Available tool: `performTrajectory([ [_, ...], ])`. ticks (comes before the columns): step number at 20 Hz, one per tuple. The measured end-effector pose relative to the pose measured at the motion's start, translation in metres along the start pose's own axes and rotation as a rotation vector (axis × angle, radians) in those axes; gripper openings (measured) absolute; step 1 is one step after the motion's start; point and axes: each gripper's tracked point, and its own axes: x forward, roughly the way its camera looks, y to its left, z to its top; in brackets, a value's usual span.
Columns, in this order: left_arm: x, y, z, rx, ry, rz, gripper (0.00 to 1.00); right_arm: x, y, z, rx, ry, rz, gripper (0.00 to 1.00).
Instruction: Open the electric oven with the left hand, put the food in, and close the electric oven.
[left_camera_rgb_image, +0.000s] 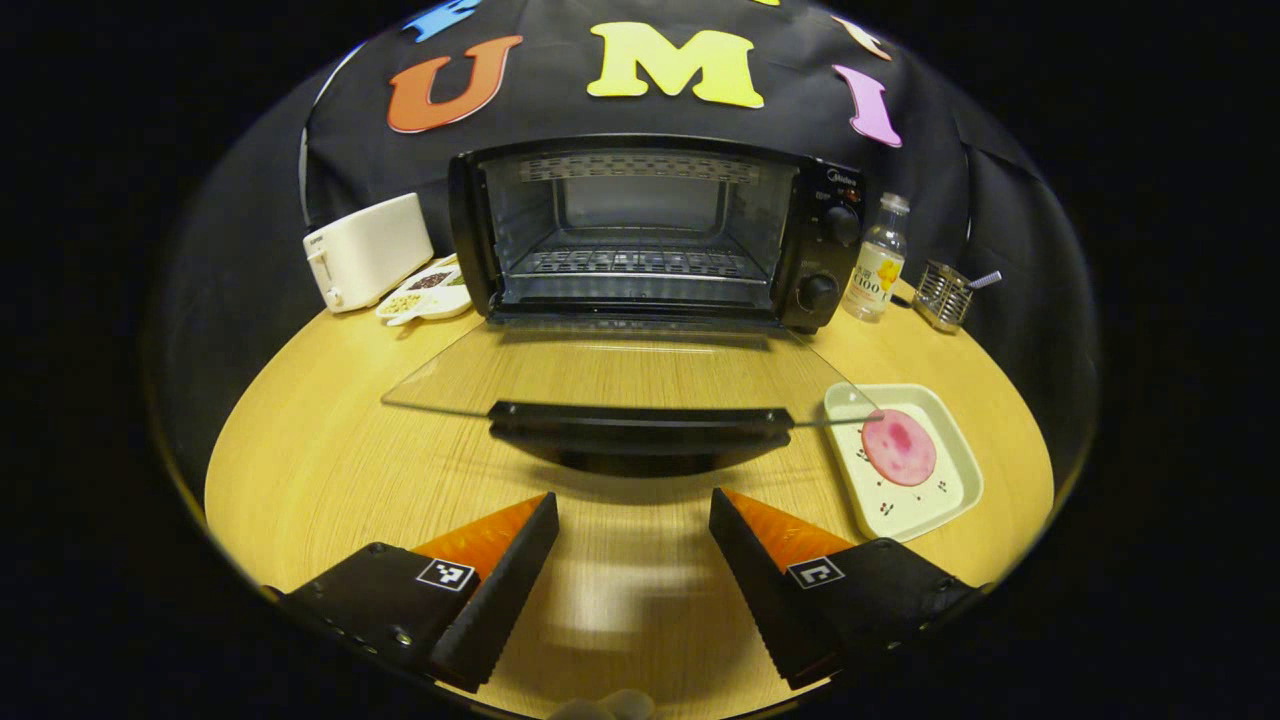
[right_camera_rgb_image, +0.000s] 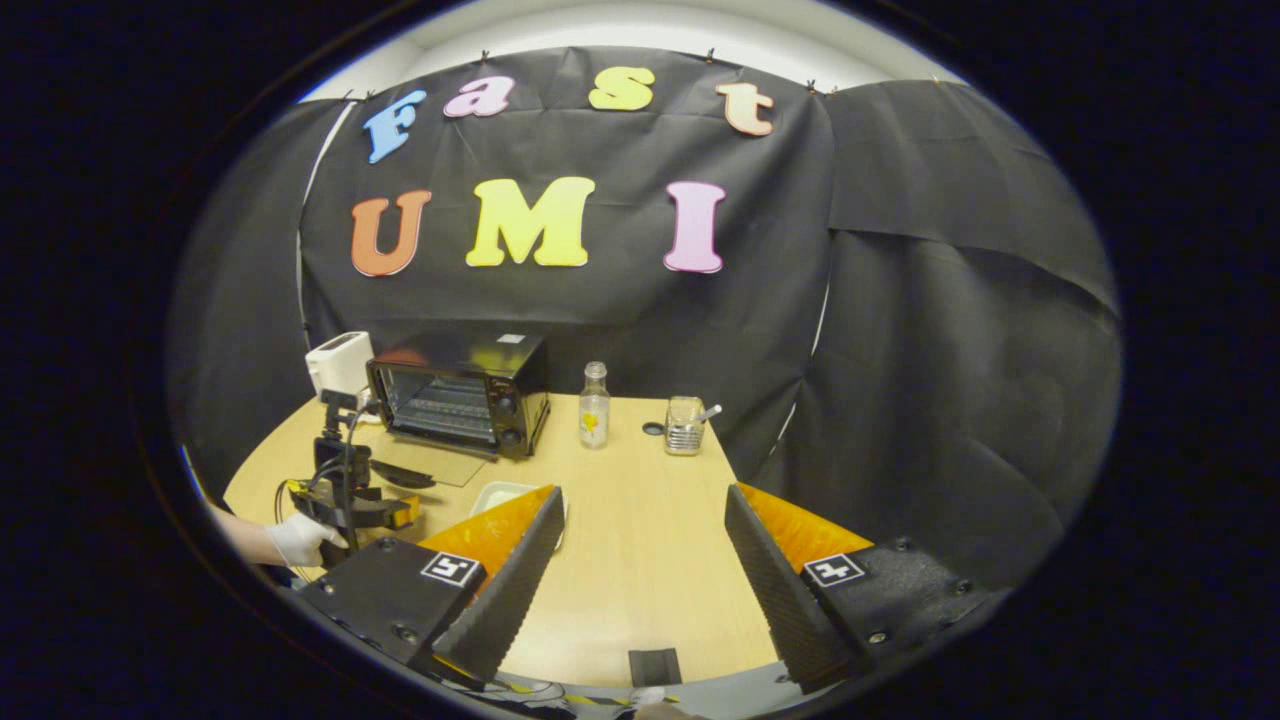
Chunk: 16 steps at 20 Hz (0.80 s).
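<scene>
The electric oven (left_camera_rgb_image: 640, 235) stood at the back of the round wooden table (left_camera_rgb_image: 320, 450) with its glass door (left_camera_rgb_image: 620, 385) swung fully down and lying flat toward the camera, the dark handle (left_camera_rgb_image: 640, 425) along its front edge. The cavity was bare, only the wire rack (left_camera_rgb_image: 630, 262) showing inside. So the opening step looked done, and the step in hand was getting the food in.

The left gripper (left_camera_rgb_image: 634, 560) hovered just short of the door handle, its jaws spread wide with nothing between them and touching nothing. In the right gripper view the same tool (right_camera_rgb_image: 345, 500) showed farther off at the table's left side, held by a gloved hand (right_camera_rgb_image: 295, 540). The right gripper (right_camera_rgb_image: 640, 575) hung back over the near edge of the table, its jaws likewise wide apart and holding nothing.

The food, a round pink slice (left_camera_rgb_image: 898, 447), lay in a shallow square white dish (left_camera_rgb_image: 950, 500) on the table, just beside the right corner of the lowered door and well outside the oven. From the right gripper view only a corner of that dish (right_camera_rgb_image: 495, 492) peeked out past the gripper's own finger.

The next move, as I judged it, called for a gripper to reach the dish (the right one seemed the likelier, though which hand was not laid down by the task), take hold of its rim or the slice, lift it clear of the door's corner and slide it level onto the rack. The flat glass door sat in the way, so a low approach risked knocking it
</scene>
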Motion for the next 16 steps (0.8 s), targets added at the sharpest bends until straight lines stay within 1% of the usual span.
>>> performTrajectory([
  [2,-0.021,0.013,0.013,0.007,-0.054,0.022,0.97,0.007,0.005,0.0,0.004,-0.004,0.03,1.0],
  [6,-0.059,0.022,0.038,0.011,-0.135,0.051,0.96,0.023,0.013,-0.002,-0.001,0.005,0.093,1.0],
  [8,-0.066,0.017,0.067,0.025,-0.199,0.043,0.96,0.027,0.015,0.0,-0.004,0.0,0.108,1.0],
  [11,-0.056,0.008,0.117,0.077,-0.275,0.052,0.96,0.027,0.01,-0.002,0.003,-0.003,0.113,1.0],
  [14,-0.042,-0.005,0.173,0.055,-0.354,0.036,0.96,0.026,-0.003,-0.003,-0.009,0.003,0.091,1.0],
  [16,-0.03,-0.007,0.195,0.065,-0.367,0.038,0.96,0.026,-0.014,-0.007,0.006,0.014,0.071,1.0],
])
